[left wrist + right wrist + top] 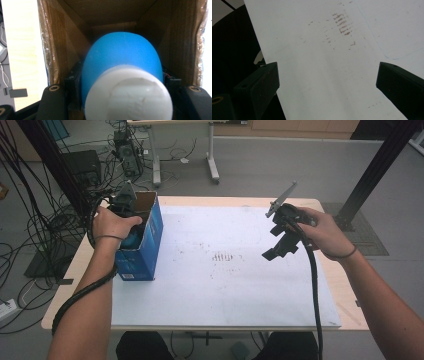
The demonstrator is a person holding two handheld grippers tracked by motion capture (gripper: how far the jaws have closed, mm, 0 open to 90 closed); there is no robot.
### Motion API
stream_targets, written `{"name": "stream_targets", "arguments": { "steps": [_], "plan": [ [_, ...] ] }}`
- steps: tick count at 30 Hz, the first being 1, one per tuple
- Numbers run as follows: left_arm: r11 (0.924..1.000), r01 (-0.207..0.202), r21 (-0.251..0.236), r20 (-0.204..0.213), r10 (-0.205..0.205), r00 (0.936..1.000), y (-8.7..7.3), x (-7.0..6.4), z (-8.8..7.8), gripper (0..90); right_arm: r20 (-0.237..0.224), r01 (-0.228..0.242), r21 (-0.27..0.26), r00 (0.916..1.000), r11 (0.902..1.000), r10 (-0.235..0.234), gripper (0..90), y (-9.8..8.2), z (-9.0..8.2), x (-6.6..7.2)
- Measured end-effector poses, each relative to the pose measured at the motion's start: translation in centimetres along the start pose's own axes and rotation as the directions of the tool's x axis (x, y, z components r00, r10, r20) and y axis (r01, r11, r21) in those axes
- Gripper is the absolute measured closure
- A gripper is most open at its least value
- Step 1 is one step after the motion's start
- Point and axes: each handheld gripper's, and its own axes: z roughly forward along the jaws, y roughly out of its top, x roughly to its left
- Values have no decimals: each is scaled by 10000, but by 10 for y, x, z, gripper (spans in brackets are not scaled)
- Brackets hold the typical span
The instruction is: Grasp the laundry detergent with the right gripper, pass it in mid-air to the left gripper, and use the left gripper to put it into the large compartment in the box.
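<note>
White sheet (pixel 225 285) covered the table. Our left gripper (pixel 120 100) clamped the blue bottle (pixel 120 57) inside the box (pixel 150 245); right gripper (pixel 281 245) hovered open, empty. Mid-placement, we judged: next, release and withdraw straight up.

high view: fixed above the person's side, facing forward and down over the whole table (pixel 345 306) and floor beyond; left gripper view: very close, aimed down into the open cardboard box (pixel 60 37) also seen at the table's left edge from above (pixel 145 245); right gripper view: near, tilted down at the stained white sheet (pixel 324 75), shared with the high view (pixel 225 285)
</note>
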Motion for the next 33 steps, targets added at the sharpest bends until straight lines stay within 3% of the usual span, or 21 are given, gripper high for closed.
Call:
{"name": "stream_targets", "arguments": {
  "steps": [33],
  "plan": [
    [9998,174,-14,108,-174,9998,1,4,0,374,7,23,59,10000,10000,-23,49,1,0,1]
  ]
}}
